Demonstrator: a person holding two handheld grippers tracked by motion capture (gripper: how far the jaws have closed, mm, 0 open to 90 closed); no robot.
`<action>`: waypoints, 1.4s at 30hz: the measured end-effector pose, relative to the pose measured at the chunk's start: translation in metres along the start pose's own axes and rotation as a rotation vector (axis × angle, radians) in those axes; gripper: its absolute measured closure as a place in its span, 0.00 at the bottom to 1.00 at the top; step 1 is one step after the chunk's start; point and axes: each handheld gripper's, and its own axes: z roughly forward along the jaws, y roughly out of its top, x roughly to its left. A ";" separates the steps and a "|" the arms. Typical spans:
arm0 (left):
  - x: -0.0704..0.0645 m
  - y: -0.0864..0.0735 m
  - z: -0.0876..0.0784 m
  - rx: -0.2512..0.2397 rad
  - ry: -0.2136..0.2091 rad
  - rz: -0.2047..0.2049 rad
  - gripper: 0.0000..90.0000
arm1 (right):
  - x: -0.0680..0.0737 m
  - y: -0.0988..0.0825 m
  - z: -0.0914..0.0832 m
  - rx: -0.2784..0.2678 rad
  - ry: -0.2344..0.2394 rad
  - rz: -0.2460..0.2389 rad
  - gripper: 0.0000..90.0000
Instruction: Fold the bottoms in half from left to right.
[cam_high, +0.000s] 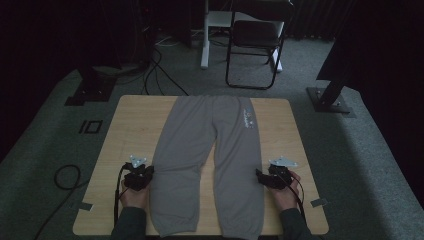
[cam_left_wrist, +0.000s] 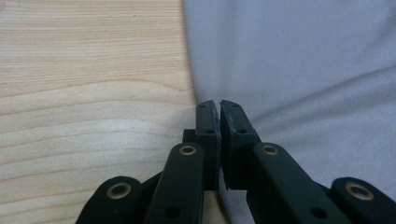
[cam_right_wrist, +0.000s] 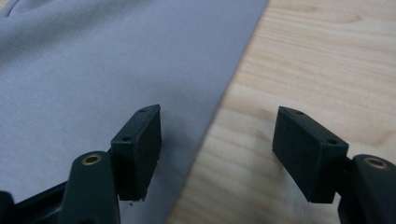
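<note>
left hand-held gripper (cam_left_wrist: 218, 105) is pinched onto the grey sweatpants' (cam_high: 210, 150) left edge; right hand-held gripper (cam_right_wrist: 217, 135) sits spread, straddling their right edge on the counter (cam_high: 127, 125)

We see grey sweatpants (cam_high: 207, 160) lying flat mid-table, legs spread toward the near edge, waistband at the far edge.
</note>
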 end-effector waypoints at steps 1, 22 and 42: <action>0.000 0.000 0.000 0.001 0.000 0.000 0.96 | 0.002 -0.003 -0.004 0.003 0.004 -0.003 0.37; -0.083 0.043 0.000 -0.107 -0.302 0.132 1.00 | 0.007 -0.007 -0.010 0.021 0.040 -0.029 0.36; -0.270 0.105 0.028 -0.125 -0.595 0.299 1.00 | -0.048 -0.010 -0.029 -0.096 -0.105 0.215 0.41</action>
